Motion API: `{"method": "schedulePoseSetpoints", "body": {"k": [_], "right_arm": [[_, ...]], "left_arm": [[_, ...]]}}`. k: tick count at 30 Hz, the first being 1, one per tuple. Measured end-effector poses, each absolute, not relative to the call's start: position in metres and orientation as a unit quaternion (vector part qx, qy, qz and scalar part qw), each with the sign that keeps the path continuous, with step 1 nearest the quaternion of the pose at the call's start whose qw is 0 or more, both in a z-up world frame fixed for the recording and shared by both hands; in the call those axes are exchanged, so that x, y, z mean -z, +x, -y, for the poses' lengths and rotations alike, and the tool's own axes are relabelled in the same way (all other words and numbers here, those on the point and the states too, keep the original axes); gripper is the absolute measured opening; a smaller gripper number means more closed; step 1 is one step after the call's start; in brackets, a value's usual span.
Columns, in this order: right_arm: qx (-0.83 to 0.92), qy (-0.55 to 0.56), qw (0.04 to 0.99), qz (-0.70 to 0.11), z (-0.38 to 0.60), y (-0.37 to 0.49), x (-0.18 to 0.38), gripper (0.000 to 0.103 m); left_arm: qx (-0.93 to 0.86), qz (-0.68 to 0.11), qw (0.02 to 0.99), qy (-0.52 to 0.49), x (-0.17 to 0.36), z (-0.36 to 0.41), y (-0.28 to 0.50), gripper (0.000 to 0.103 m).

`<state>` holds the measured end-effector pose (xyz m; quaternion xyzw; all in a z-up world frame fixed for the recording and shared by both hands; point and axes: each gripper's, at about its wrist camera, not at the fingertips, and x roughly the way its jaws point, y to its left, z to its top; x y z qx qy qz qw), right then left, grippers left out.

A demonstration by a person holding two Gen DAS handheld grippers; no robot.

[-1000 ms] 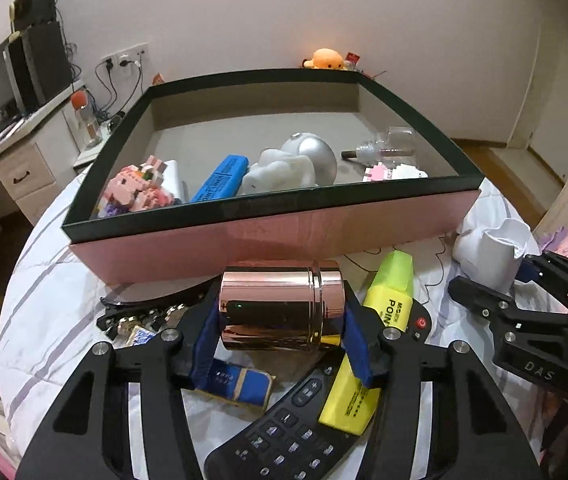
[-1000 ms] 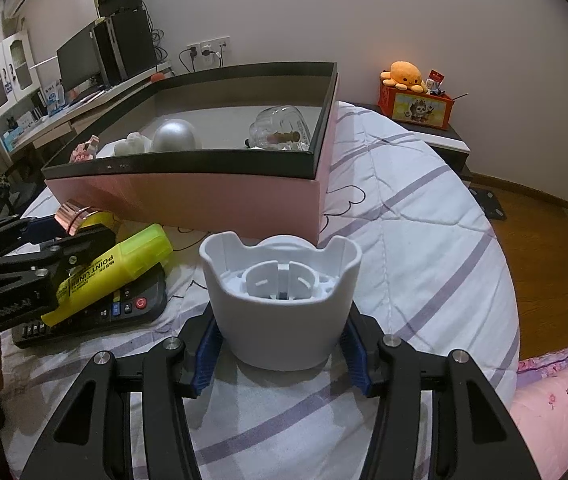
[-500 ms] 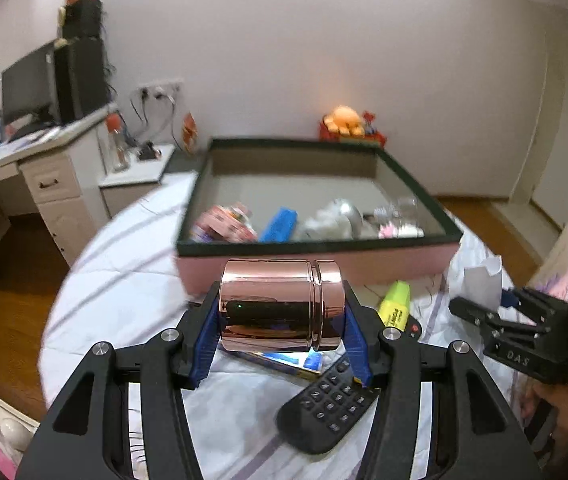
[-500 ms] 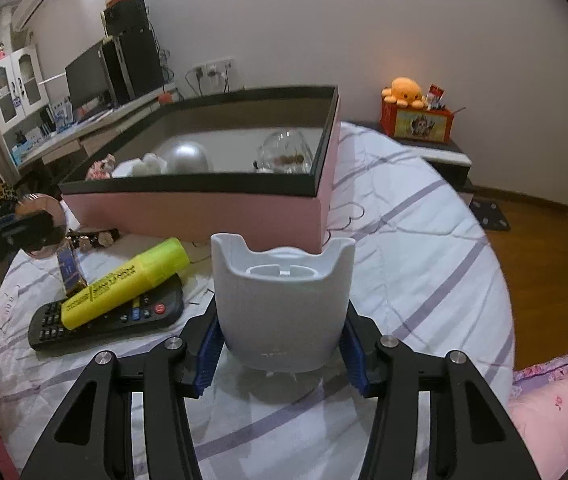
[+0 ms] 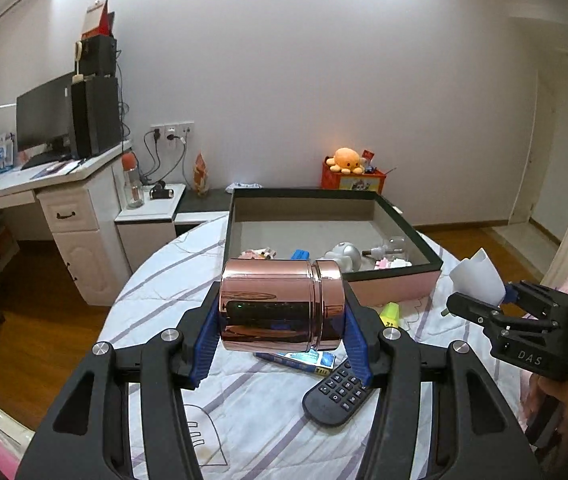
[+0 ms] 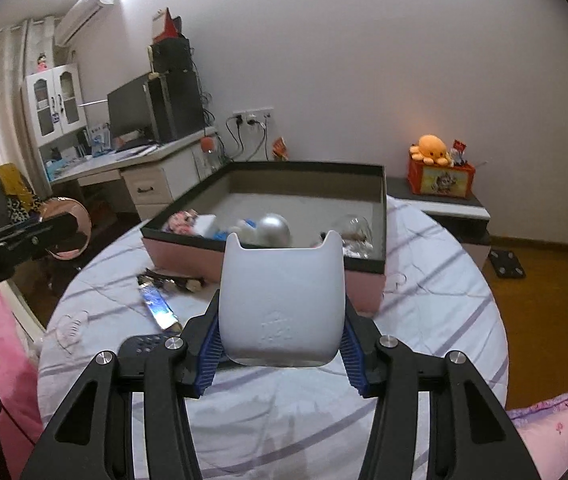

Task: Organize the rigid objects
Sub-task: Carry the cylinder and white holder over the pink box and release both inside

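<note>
My left gripper (image 5: 281,322) pinches a rose-gold metal canister (image 5: 281,306) lying on its side, 1 blue pad pressed on its base and the other on its lid end. It hangs in the air above the striped bedsheet (image 5: 171,280). Under it I see a black remote control (image 5: 336,394) and a blue card pack (image 5: 304,360) flat on the sheet, and the tip of a yellow highlighter (image 5: 390,312) just in front of the box.

My right gripper (image 6: 281,354) clamps a white cat-eared holder (image 6: 281,304) upright between its 2 blue pads, also clear of the sheet. From the left camera I see it at the right edge, held by a hand (image 5: 564,404).

The pink box with a dark rim (image 6: 376,292) sits open on the bed beyond both grippers. Inside I can make out a silver ball (image 6: 275,228), a clear glass bottle (image 6: 354,230), a pink block figure (image 6: 181,220) and a blue piece (image 5: 300,255). A dark hair clip (image 6: 171,280) lies beside the box's near wall.
</note>
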<state>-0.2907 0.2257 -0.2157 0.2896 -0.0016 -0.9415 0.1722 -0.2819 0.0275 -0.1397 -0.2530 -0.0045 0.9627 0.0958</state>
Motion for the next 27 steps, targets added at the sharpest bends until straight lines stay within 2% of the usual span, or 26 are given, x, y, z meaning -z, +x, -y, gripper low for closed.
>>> {"method": "schedulePoseSetpoints", "body": {"k": [14, 27], "right_arm": [[0.959, 0.215, 0.185, -0.004, -0.220, -0.286, 0.162, 0.052], [0.955, 0.219, 0.198, -0.027, -0.206, -0.343, 0.159, 0.052]], "left_arm": [[-0.984, -0.020, 0.046, -0.173, 0.095, -0.030, -0.285, 0.055], [-0.976, -0.059, 0.058, -0.203, 0.105, -0.062, -0.356, 0.055]]}}
